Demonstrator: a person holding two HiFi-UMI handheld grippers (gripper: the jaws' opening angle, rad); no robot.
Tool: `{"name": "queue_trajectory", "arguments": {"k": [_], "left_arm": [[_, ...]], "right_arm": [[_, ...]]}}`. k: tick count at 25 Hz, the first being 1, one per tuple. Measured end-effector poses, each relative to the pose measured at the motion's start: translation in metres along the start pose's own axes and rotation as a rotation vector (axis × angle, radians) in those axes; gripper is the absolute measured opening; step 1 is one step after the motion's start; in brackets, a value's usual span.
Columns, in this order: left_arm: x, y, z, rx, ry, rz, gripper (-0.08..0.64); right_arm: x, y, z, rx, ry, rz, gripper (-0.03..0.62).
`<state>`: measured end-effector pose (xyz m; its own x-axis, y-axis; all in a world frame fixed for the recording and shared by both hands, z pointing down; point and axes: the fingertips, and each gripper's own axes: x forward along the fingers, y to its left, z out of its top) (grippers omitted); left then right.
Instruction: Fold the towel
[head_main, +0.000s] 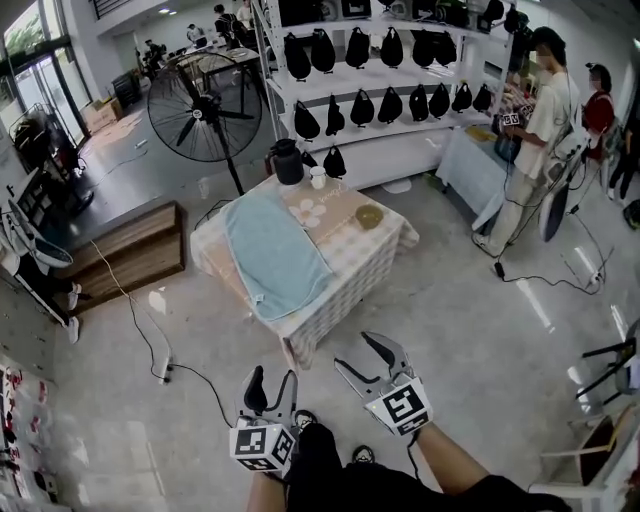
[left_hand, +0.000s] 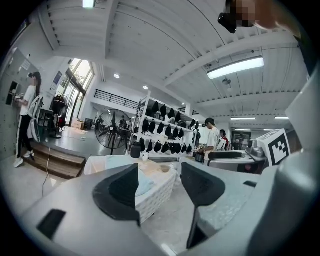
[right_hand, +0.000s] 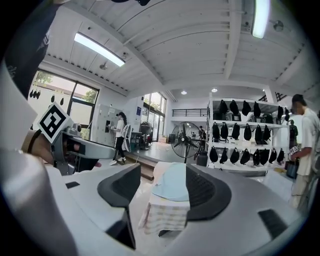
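Observation:
A light blue towel lies spread flat along the left half of a low table covered with a checked cloth. The table stands on the floor some way ahead of me. Both grippers are held low in front of me, well short of the table. My left gripper is open and empty. My right gripper is open and empty too. In the left gripper view the towel shows far off between the parted jaws of the gripper. The right gripper view frames the towel between that gripper's wide jaws.
On the table's far side stand a black jug, a white cup and a small bowl. A big floor fan stands behind, a wooden platform to the left with a cable on the floor. Shelves of black bags and two people are at the back right.

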<state>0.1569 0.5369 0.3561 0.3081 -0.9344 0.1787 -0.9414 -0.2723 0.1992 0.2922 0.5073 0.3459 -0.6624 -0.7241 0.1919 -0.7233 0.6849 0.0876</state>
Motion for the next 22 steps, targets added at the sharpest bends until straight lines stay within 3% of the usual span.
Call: {"name": "queue_trajectory", "arguments": {"k": [7, 13, 22], "left_arm": [[0.077, 0.053, 0.028, 0.008, -0.010, -0.079, 0.252], [0.119, 0.116, 0.051, -0.005, -0.004, -0.128, 0.252], [0.160, 0.175, 0.037, -0.071, 0.046, -0.148, 0.252]], "right_arm": [[0.080, -0.038, 0.012, -0.003, 0.023, -0.044, 0.259], [0.166, -0.040, 0.032, -0.003, 0.040, -0.052, 0.259], [0.229, -0.045, 0.012, -0.008, 0.133, -0.034, 0.259]]}}
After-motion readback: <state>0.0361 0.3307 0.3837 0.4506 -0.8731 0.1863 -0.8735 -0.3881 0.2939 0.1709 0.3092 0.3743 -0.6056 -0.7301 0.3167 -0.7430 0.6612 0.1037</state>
